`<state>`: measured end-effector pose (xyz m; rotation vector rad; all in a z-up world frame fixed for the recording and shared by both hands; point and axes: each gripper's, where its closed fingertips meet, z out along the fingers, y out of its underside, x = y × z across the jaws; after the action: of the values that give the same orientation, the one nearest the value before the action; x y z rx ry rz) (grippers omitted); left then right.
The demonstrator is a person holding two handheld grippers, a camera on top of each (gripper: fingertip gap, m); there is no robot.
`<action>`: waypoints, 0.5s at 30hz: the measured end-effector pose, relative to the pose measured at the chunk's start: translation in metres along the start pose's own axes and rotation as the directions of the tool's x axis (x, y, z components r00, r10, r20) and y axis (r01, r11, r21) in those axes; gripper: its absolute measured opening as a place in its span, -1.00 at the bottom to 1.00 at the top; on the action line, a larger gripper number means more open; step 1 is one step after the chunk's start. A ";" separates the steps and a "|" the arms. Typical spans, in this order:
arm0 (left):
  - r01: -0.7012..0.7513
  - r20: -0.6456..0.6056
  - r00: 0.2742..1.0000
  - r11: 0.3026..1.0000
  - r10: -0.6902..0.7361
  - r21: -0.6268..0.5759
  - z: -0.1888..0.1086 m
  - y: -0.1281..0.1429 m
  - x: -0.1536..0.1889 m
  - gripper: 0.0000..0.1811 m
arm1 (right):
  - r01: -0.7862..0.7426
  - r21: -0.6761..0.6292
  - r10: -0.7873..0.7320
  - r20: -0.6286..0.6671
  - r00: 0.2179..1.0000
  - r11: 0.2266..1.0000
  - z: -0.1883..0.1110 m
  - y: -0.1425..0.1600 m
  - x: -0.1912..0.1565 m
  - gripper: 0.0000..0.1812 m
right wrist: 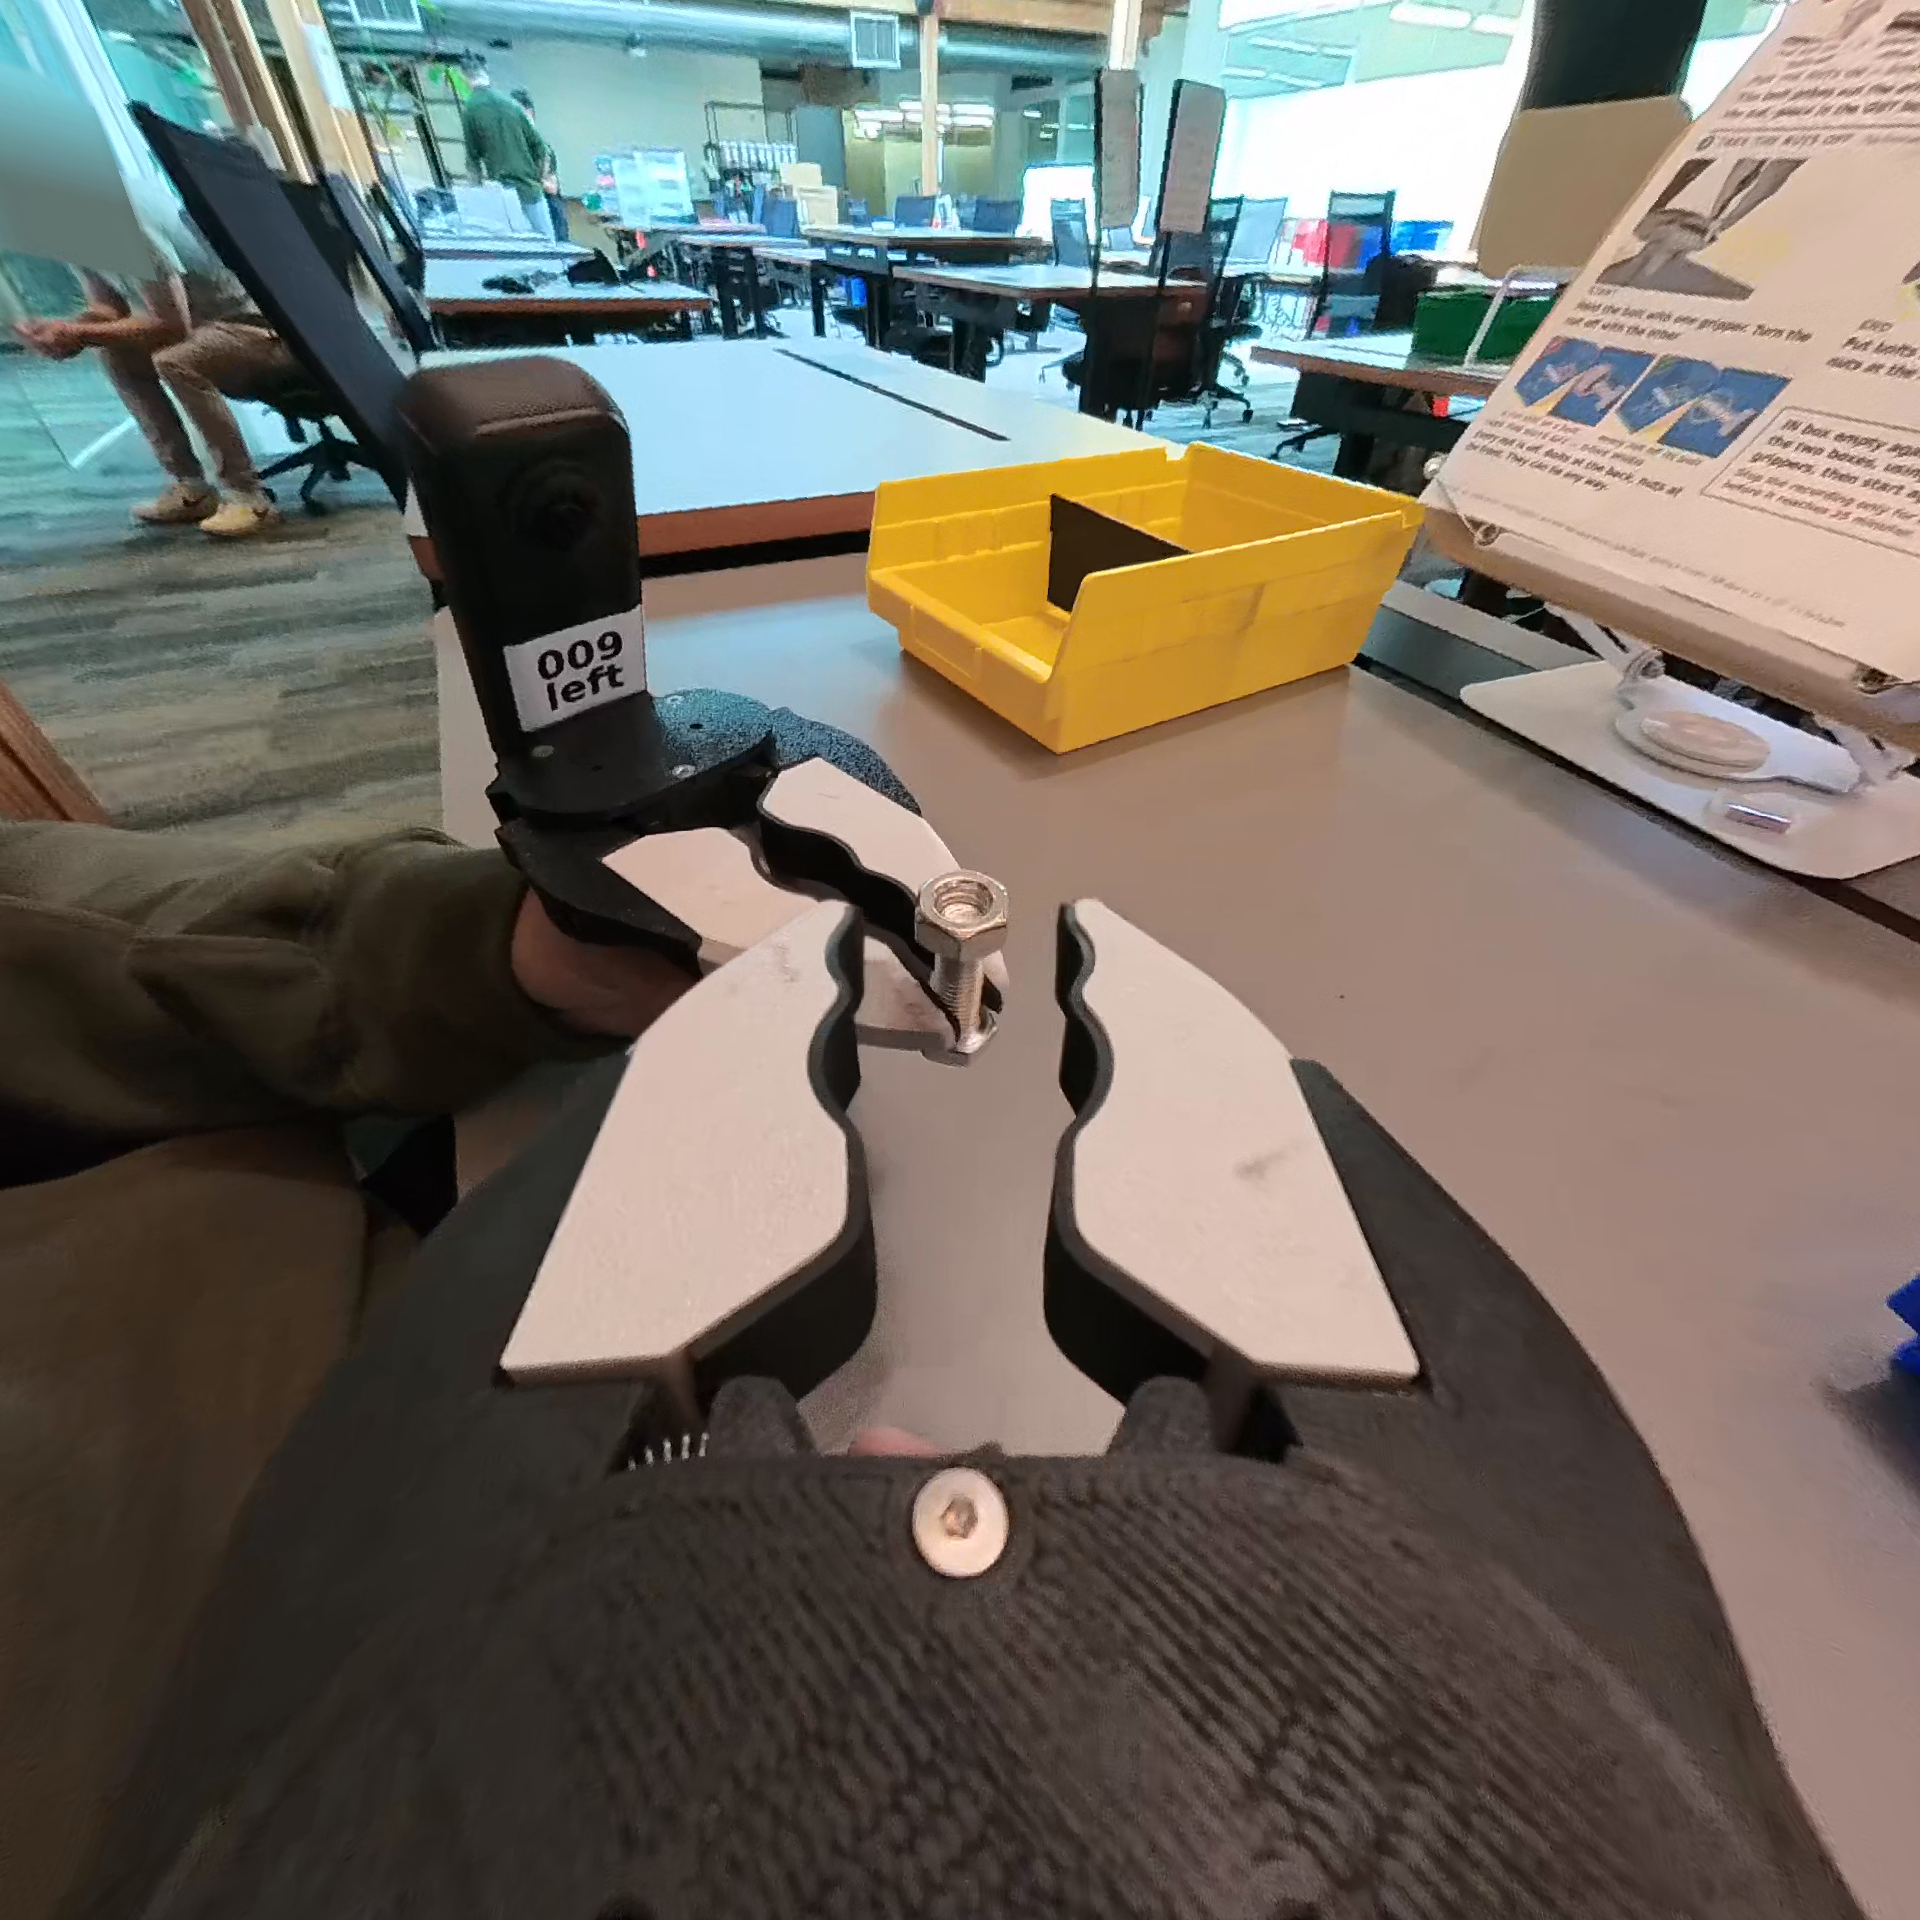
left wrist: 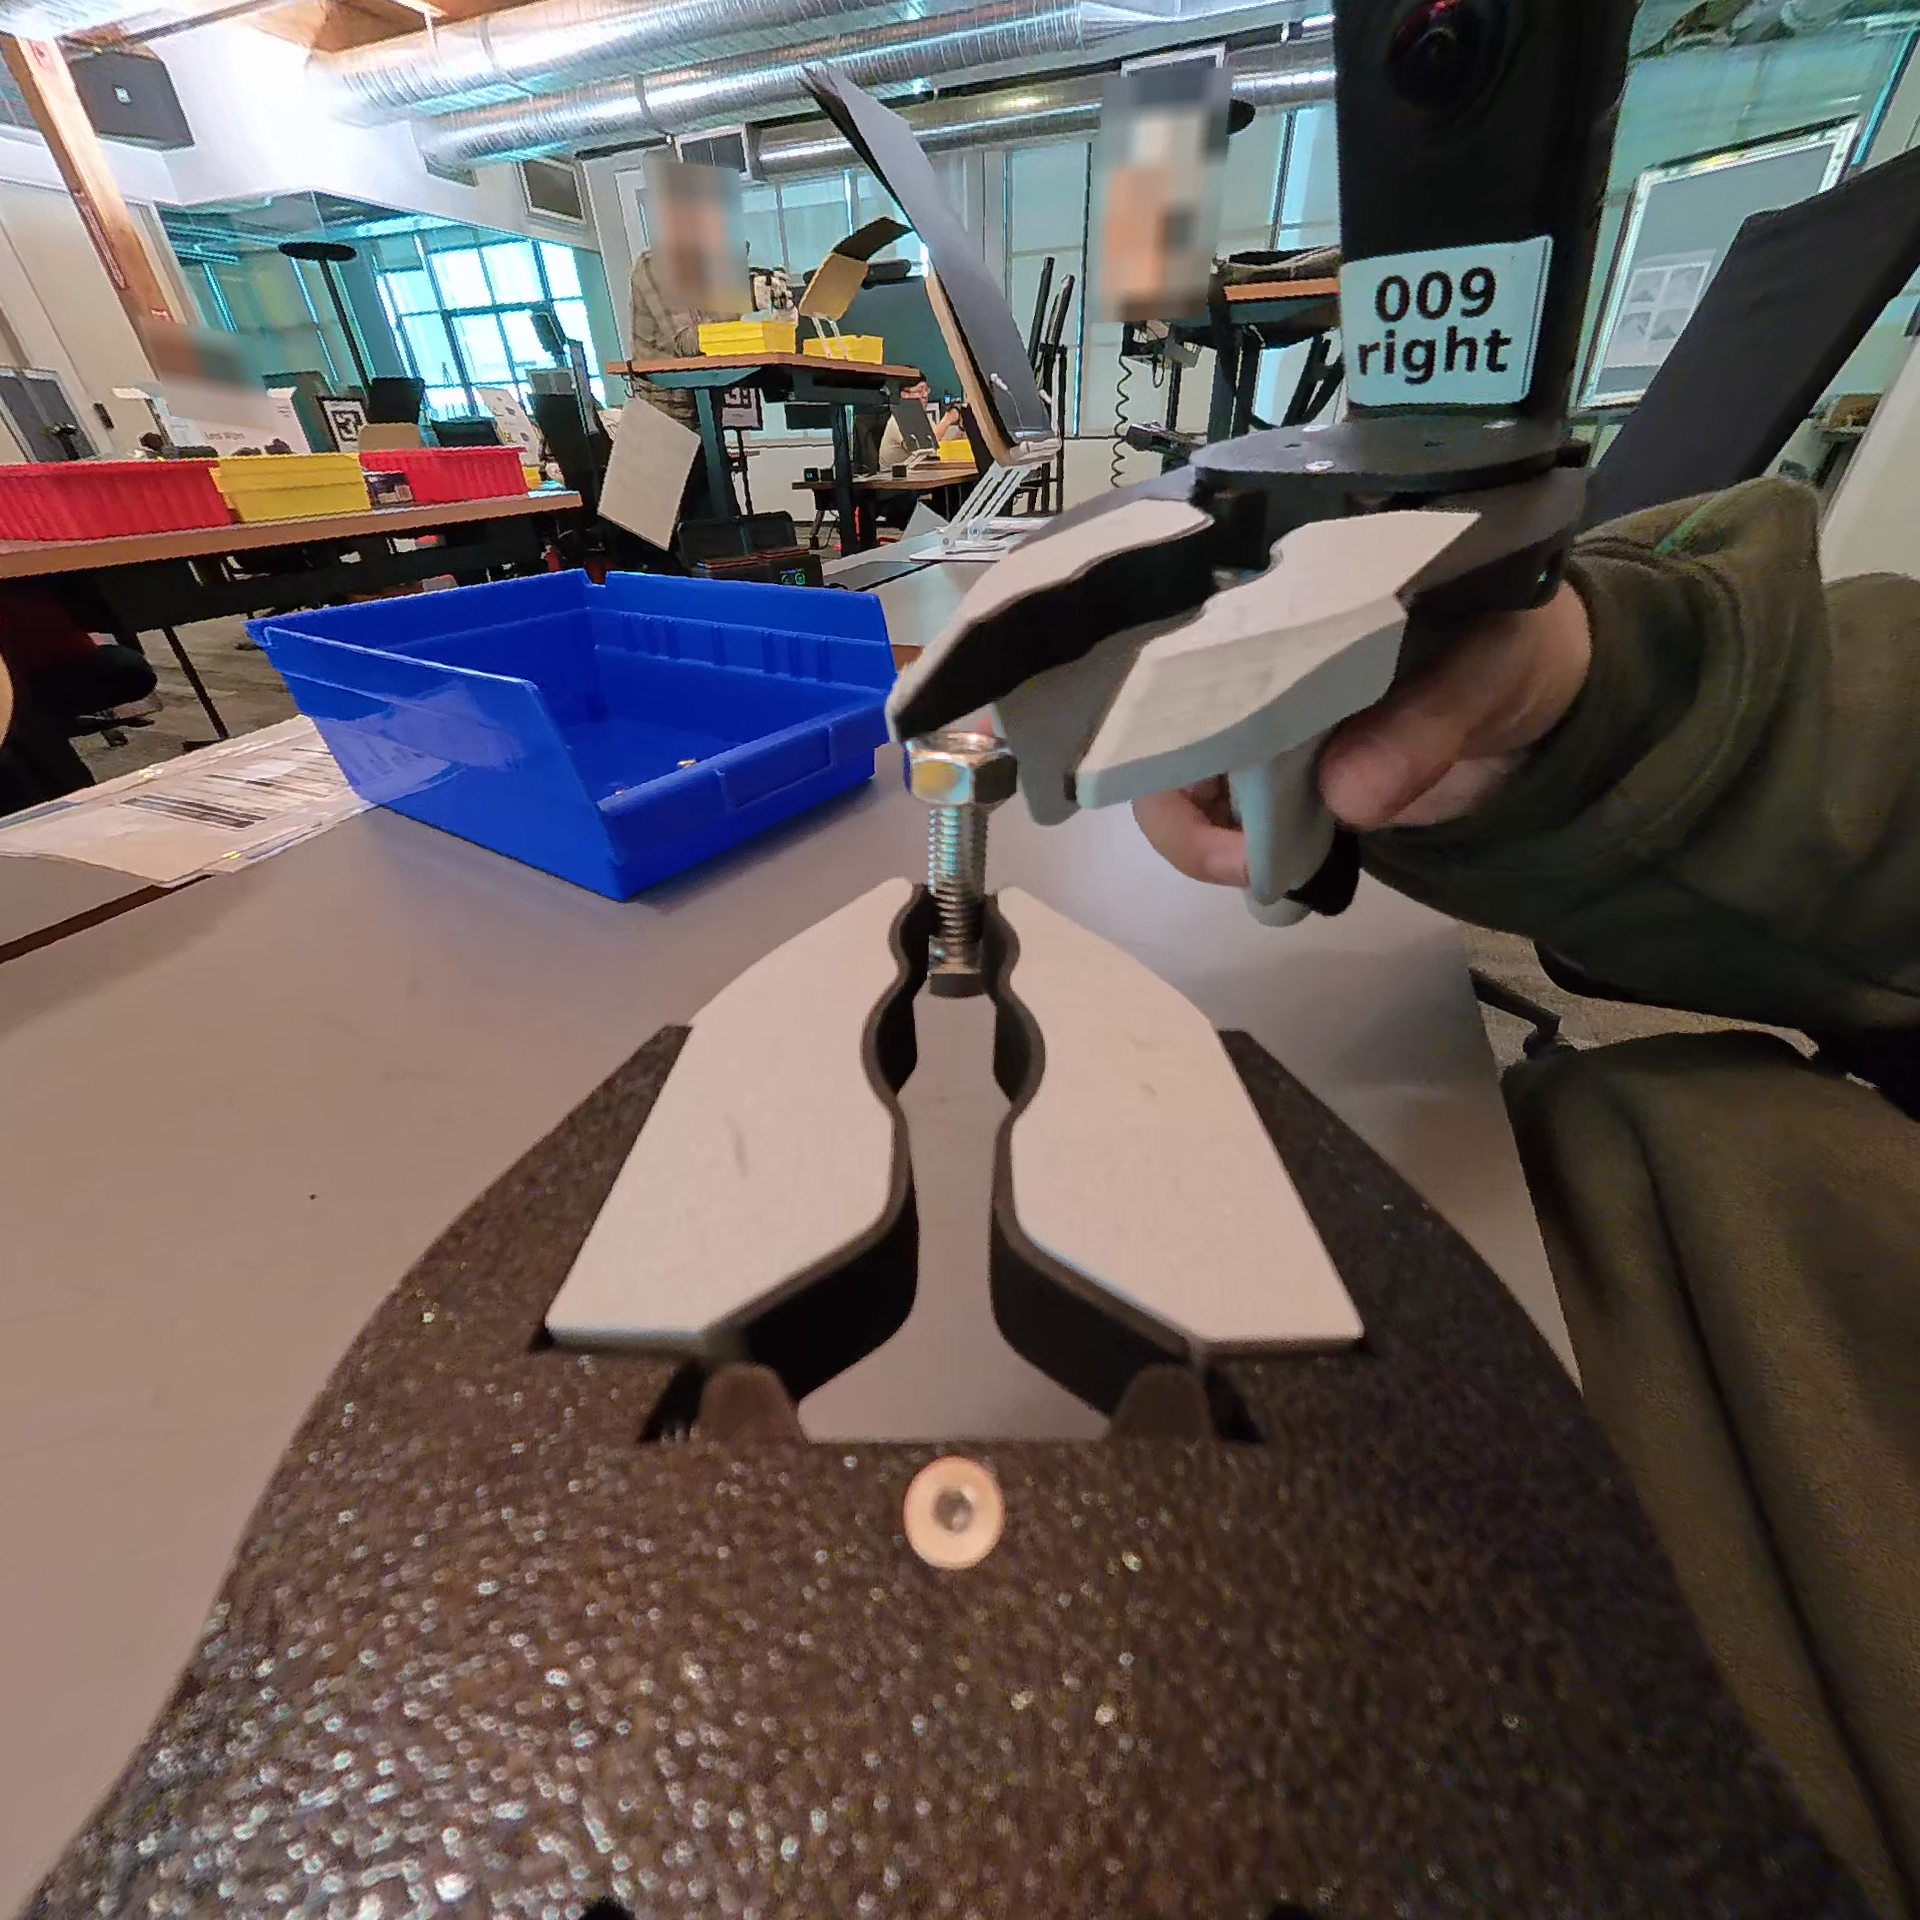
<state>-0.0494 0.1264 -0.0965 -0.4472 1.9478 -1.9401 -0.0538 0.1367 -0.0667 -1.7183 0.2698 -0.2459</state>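
A silver bolt (left wrist: 954,873) stands upright, its lower end clamped between the fingertips of my left gripper (left wrist: 956,904), which is shut on it just above the grey table (left wrist: 312,1039). A hex nut (left wrist: 961,774) sits at the top of its thread. My right gripper (left wrist: 977,764) comes in from the upper right, open, with its fingers on either side of the nut. In the right wrist view the nut (right wrist: 961,906) and bolt (right wrist: 964,992) sit between the spread fingers of my right gripper (right wrist: 961,925), with a gap on each side. My left gripper (right wrist: 977,1003) holds the bolt from the left.
A blue bin (left wrist: 468,748) stands on the table beyond the bolt to the left, with papers (left wrist: 187,800) beside it. A yellow bin (right wrist: 1143,644) with a black divider stands farther back. An instruction sheet (right wrist: 1714,364) leans on a stand at the right. People and desks fill the background. Less than 4 cm separates the two grippers' tips.
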 end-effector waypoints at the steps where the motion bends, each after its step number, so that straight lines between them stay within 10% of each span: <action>1: 0.001 0.002 1.000 1.000 -0.001 0.001 0.000 0.000 0.000 -0.90 | -0.003 -0.003 0.003 0.009 1.000 1.000 0.001 0.001 -0.002 -0.61; 9: 0.016 0.019 1.000 1.000 -0.017 0.013 -0.002 -0.001 -0.005 -0.90 | 0.039 -0.056 -0.034 0.090 0.995 0.998 -0.004 0.004 -0.013 -0.78; 15: 0.009 0.004 1.000 1.000 -0.009 0.002 0.000 0.000 -0.001 -0.91 | -0.019 0.006 0.019 0.006 1.000 1.000 0.001 0.000 -0.001 -0.52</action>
<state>-0.0488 0.1271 -0.0963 -0.4601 1.9439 -1.9454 -0.0542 0.1382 -0.0669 -1.7098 0.2813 -0.2273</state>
